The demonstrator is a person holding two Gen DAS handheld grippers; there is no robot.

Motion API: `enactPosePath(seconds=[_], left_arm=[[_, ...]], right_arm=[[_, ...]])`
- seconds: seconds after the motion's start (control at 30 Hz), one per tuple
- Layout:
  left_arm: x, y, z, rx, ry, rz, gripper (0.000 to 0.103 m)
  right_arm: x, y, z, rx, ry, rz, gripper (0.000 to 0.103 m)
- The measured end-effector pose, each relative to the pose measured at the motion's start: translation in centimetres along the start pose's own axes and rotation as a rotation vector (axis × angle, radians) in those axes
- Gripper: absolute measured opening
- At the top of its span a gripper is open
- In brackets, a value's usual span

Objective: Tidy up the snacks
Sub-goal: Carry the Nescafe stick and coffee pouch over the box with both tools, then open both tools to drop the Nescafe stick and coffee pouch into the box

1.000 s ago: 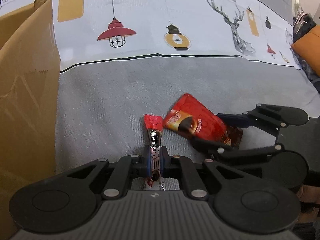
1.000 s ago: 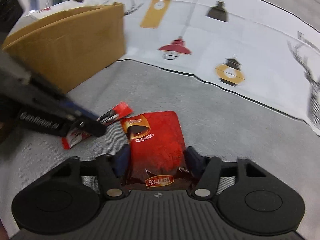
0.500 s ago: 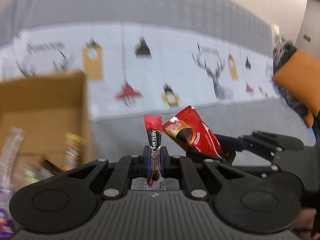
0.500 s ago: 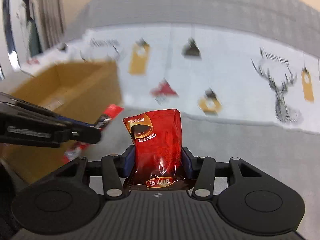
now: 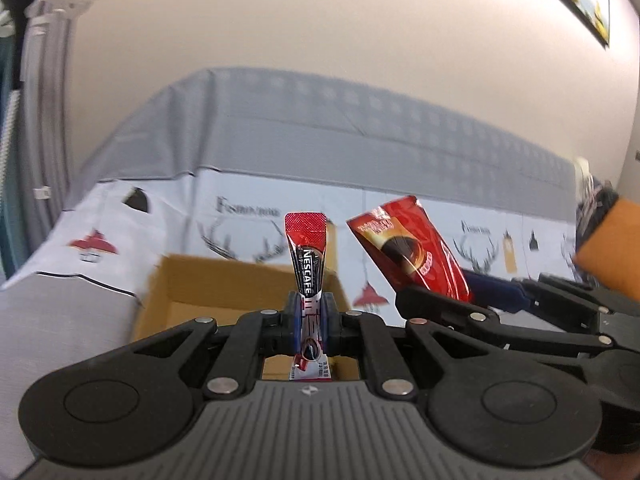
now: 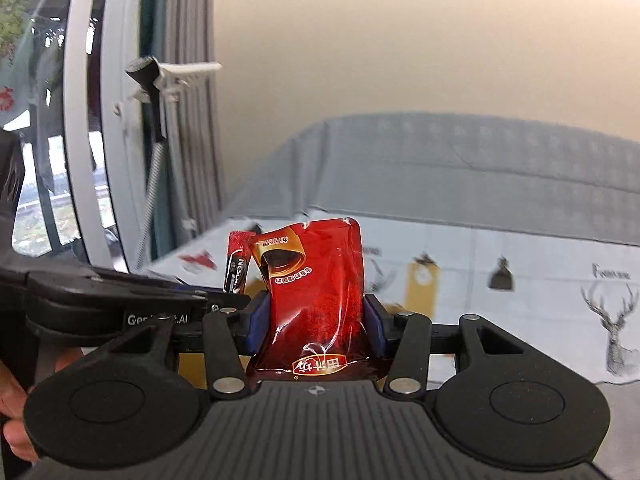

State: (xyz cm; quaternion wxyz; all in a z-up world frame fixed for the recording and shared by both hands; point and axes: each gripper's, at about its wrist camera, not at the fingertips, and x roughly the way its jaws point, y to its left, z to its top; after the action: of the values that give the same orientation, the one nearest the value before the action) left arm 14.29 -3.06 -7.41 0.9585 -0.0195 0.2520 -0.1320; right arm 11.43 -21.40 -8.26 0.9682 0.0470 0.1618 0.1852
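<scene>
Our left gripper (image 5: 307, 310) is clamped on a slim Nescafé stick (image 5: 307, 264), which stands upright between the blue pads with its red crimped end on top and its lower end hanging just behind the fingers. Our right gripper (image 6: 314, 322) is pinched on the lower part of a red coffee pouch (image 6: 316, 280), which also stands up, its upper part bulging and leaning slightly left.

From the left wrist view, the right gripper (image 5: 472, 294) sits just to the right of ours and a little ahead, carrying the pouch (image 5: 412, 256) tilted to the left. From the right wrist view, the left gripper (image 6: 224, 300) comes in from the left, and the stick (image 6: 237, 264) peeks out just behind the pouch's left edge.

Directly ahead of and below the left gripper is an open cardboard box (image 5: 192, 280), resting on a printed cloth (image 5: 120, 216) with lamps and deer. Beyond that is a grey headboard (image 5: 360, 132), then a plain wall (image 5: 320, 20).
</scene>
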Motion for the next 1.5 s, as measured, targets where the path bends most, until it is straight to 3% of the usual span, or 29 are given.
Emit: enactPosePath(seconds=[0.17,0.37,0.7,0.93,1.0,1.03,1.1,1.13,1.17,1.23,1.4,1.5], left_arm=[[-0.6,3.3,0.4,-0.047,-0.021,0.007,0.010],[2.3,7.0,-1.6,-0.056,0.045,0.038,0.012],[10.8,11.9,-8.1,-0.123,0.328,0.080,0.012],[12.1,12.3,-10.2,-0.137,0.405,0.087,0.012],[11.5,12.2,-10.1,-0.143,0.401,0.065,0.017],[10.9,12.0,-9.9,-0.148,0.401,0.048,0.030],[9.2,11.5,-9.2,-0.145,0.374,0.053,0.040],[7.9,11.2,-8.7,-0.142,0.353,0.072,0.054],[6.7,10.8,-8.2,-0.145,0.337,0.081,0.077],[4.1,9.9,-7.3,-0.153,0.301,0.073,0.094],[-1.7,6.4,-5.6,-0.116,0.272,0.082,0.095],[-5.1,4.4,-5.1,-0.124,0.265,0.088,0.103]], right_arm=[[1.6,2.8,0.6,0.018,0.035,0.005,0.051],[5.3,5.1,-0.9,0.021,0.126,-0.009,0.051],[13.7,5.5,-7.4,0.054,0.366,-0.114,0.052],[15.8,4.9,-10.5,0.102,0.456,-0.142,0.053],[16.1,4.9,-10.7,0.098,0.471,-0.176,0.063],[16.0,4.9,-10.6,0.096,0.483,-0.202,0.070],[15.3,5.2,-10.2,0.097,0.495,-0.196,0.068],[14.7,5.3,-10.0,0.098,0.485,-0.198,0.070],[13.8,5.4,-9.6,0.102,0.477,-0.208,0.071],[12.3,5.6,-9.2,0.117,0.475,-0.214,0.082],[6.9,7.2,-7.5,0.151,0.458,-0.175,0.087],[2.4,7.7,-5.7,0.192,0.425,-0.130,0.095]])
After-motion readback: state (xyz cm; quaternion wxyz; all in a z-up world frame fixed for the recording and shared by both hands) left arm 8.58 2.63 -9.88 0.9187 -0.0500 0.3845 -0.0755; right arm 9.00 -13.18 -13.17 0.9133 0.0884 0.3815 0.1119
